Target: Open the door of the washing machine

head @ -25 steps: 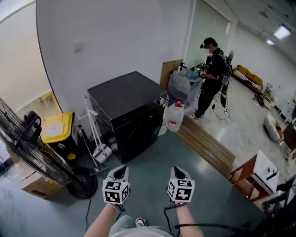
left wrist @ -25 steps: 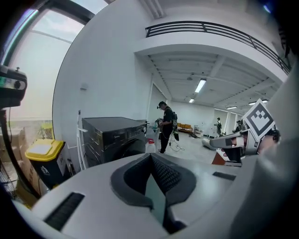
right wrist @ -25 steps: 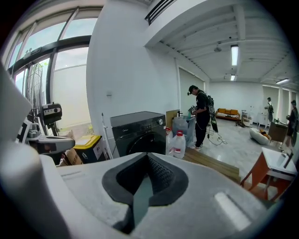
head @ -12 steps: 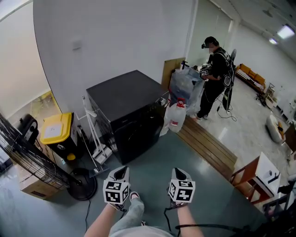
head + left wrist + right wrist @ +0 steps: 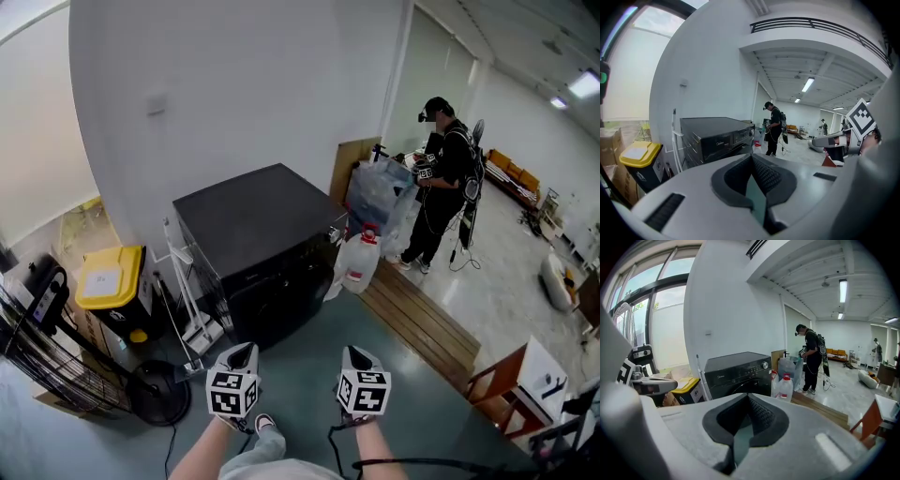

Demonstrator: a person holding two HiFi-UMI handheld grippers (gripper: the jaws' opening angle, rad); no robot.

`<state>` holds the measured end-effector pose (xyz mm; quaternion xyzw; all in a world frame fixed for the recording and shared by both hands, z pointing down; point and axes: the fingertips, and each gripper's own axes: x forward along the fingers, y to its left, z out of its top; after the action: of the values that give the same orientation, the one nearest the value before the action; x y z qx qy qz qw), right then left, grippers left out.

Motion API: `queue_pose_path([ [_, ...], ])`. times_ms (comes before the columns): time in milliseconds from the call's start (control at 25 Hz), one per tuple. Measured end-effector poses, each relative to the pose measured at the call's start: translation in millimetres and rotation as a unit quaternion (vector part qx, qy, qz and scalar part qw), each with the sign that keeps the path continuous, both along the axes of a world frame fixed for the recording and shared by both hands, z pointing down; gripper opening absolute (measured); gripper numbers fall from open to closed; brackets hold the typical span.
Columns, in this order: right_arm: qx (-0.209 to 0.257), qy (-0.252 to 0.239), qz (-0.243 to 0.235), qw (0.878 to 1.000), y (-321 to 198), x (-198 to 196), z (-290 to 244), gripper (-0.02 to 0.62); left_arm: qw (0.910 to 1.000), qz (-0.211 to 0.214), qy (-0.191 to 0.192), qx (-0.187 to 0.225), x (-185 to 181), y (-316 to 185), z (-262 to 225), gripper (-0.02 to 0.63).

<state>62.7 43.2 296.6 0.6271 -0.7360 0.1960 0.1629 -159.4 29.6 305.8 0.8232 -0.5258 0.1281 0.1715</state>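
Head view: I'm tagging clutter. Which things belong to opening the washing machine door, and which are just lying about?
Job: washing machine, door, left gripper, right gripper.
Lying about: yellow bin, water jug, fan, plastic bag.

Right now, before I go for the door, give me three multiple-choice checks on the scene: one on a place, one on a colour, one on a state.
1. In the head view, where does the yellow-lidded bin stand from the washing machine?
A) on top of it
B) to its left
C) to its right

2. The cap of the water jug beside the machine is:
A) red
B) blue
C) green

3. The machine's door is:
A) swung wide open
B) taken off
C) shut

Answers:
1 B: the bin sits past the machine's left side, near the fan.
2 A: the cap shows red on top of the clear jug.
3 C: the dark front lies flush, with no opening showing.
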Motion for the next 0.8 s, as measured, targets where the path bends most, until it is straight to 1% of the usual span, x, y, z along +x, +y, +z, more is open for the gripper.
queue_pose_path([
  [360, -0.003, 0.007, -0.03, 1.0, -86.3, -15.4, -1.4, 0.005, 0.9996, -0.025, 0.005, -0.009, -11.7, -73.7, 8.3, 0.005],
  [600, -0.004, 0.022, -0.056, 0.998, -138.8, -31.7, -4.1, 0.005, 0.9983, -0.053, 0.021, -0.016, -28.4, -120.3, 17.1, 0.005],
  [680, -0.005, 0.023, -0.055, 0.998, -150.3, -32.3, -2.2, 0.005, 0.9981, -0.054, 0.022, -0.02, -29.9, -131.1, 21.4, 0.004],
  [800, -0.008, 0.018, -0.049, 0.999, -166.0, -27.8, 3.2, 0.005, 0.9981, -0.053, 0.015, -0.027, -28.2, -142.2, 27.7, 0.003],
])
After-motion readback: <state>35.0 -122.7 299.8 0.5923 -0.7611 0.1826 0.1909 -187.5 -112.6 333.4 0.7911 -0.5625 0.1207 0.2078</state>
